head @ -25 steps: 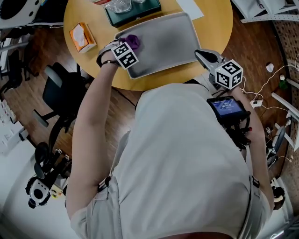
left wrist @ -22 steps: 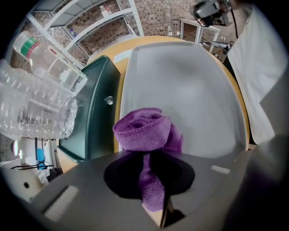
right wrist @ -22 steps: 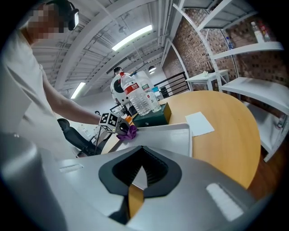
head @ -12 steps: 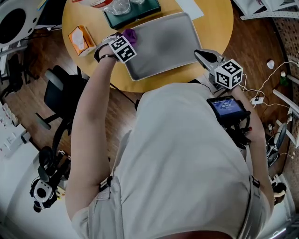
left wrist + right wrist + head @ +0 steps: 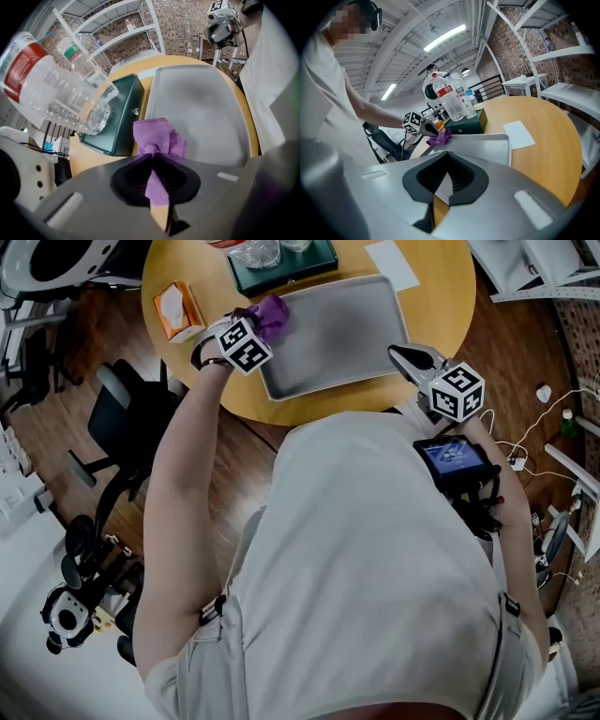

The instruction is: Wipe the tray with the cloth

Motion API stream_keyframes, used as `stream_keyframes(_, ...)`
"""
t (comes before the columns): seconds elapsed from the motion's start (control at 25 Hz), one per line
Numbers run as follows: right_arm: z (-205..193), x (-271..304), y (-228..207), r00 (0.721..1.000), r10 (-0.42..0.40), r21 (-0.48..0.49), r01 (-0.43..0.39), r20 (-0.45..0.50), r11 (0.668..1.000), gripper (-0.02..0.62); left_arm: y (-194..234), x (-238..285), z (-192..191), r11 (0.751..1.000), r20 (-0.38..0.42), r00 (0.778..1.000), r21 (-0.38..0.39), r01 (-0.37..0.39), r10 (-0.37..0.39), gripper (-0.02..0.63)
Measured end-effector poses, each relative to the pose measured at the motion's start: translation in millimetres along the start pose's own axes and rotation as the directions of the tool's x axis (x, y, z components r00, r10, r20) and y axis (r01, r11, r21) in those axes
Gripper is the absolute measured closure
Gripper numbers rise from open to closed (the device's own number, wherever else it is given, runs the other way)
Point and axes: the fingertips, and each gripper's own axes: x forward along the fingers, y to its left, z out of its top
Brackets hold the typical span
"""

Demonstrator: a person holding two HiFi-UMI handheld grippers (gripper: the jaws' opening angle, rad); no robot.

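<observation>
The round wooden table (image 5: 431,296) is carrying a grey tray (image 5: 347,334). The left gripper (image 5: 152,154) is hanging over the tray's far left corner, its fingers just closing and now grasping the purple cloth (image 5: 157,136). The right gripper (image 5: 401,354) is hovering off the tray's near right corner, fingers clenched on nothing.

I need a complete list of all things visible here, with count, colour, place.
tray: one, grey, on table
cloth: one, purple, over tray's far left corner
table: one, yellow, round
box: one, dark green, behind tray
bottles: at least two, clear, on box
tissue pack: one, orange, left of tray
paper: one, white, right of box
chair: one, black, on floor
left gripper: grey, jaws just closing on the cloth
right gripper: grey, shut on tray's near right rim
</observation>
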Motion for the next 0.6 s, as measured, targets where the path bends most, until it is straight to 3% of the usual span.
stream_keyframes(0.32,3,5,9,0.999,0.046,-0.035,-0.047,-0.005,0.998,0.594,8,-40,-18,0.991,0.013,0.996,-0.1,-0.084,0.086,0.583)
stream_keyframes(0.6,3,13,16,0.996,0.088,-0.064,-0.089,-0.022,0.994,0.594,-2,-77,-66,0.957,-0.018,0.989,-0.248,-0.149,0.149,0.583)
